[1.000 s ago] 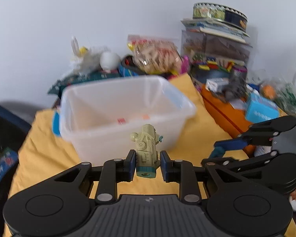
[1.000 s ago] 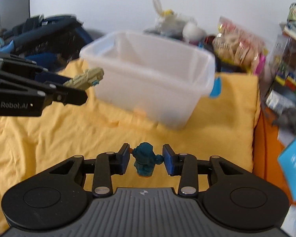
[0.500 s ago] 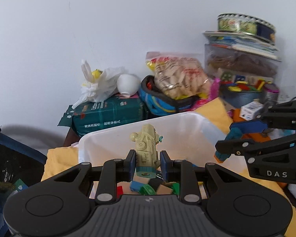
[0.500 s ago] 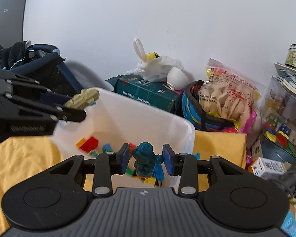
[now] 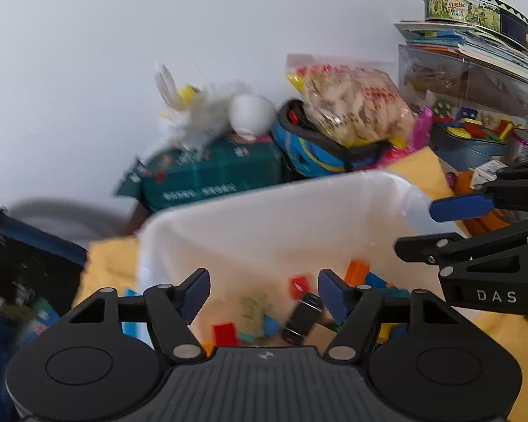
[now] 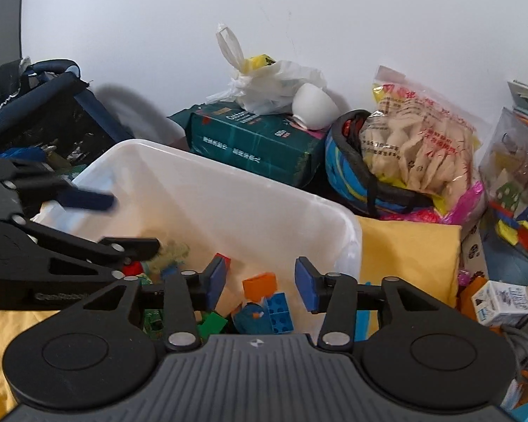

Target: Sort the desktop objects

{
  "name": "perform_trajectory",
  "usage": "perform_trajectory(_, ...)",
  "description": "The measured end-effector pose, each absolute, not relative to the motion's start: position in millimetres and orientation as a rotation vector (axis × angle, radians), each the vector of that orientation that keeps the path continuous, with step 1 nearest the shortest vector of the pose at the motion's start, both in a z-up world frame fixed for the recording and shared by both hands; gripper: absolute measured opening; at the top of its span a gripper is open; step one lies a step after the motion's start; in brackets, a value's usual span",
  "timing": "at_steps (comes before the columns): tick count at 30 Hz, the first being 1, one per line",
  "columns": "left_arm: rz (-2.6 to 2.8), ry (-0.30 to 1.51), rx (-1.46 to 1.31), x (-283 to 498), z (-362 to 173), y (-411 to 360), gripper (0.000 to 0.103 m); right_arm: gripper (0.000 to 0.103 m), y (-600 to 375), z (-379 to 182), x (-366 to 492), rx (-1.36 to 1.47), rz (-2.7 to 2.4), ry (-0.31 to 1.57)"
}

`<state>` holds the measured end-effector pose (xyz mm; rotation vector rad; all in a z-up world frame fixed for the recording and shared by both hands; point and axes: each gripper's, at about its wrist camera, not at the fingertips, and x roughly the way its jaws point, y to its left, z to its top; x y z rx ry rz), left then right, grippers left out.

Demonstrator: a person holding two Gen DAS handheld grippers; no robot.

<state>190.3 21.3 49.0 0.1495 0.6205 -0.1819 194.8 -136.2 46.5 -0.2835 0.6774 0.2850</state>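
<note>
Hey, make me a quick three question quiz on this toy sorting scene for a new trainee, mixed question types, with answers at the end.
1. True or false: the left tongs grip a toy.
2. What lies under the white bin? A) yellow cloth B) bare wood C) green mat
3. Fill in: the white cup rests on a green ____.

Key:
1. False; jaws opening, nothing between them.
2. A, the yellow cloth.
3. Box.

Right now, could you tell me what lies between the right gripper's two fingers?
Nothing is held: in the right wrist view the right gripper's opening jaws frame only the orange brick lying in the white bin.
</note>
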Motion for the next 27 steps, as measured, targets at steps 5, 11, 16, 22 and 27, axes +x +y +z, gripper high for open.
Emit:
perform_trajectory(5, -0.129, 0.54, 0.146, 169, 73, 28, 0.079, 0.064, -142, 50, 202, -0.261, 0.319, 0.736)
perform_trajectory(11, -0.059, 0.332, 0.424, 134, 92, 5, 0.082, 0.08, -151, 59, 195, -0.24, 0.34, 0.742)
perform_trajectory(16, -0.123, 0.541, 0.464, 143, 98, -12, 0.089, 0.086, -155, 61, 192, -0.233, 0.333, 0.753)
perform_trajectory(22, -0.165, 0.709, 0.304, 170, 101, -15, 0.088, 0.086, -158, 58, 195, -0.221, 0.322, 0.805)
perform_trajectory(27, -0.158, 0.815, 0.222, 184, 96, -11, 0.088, 0.086, -162, 54, 202, -0.208, 0.275, 0.861)
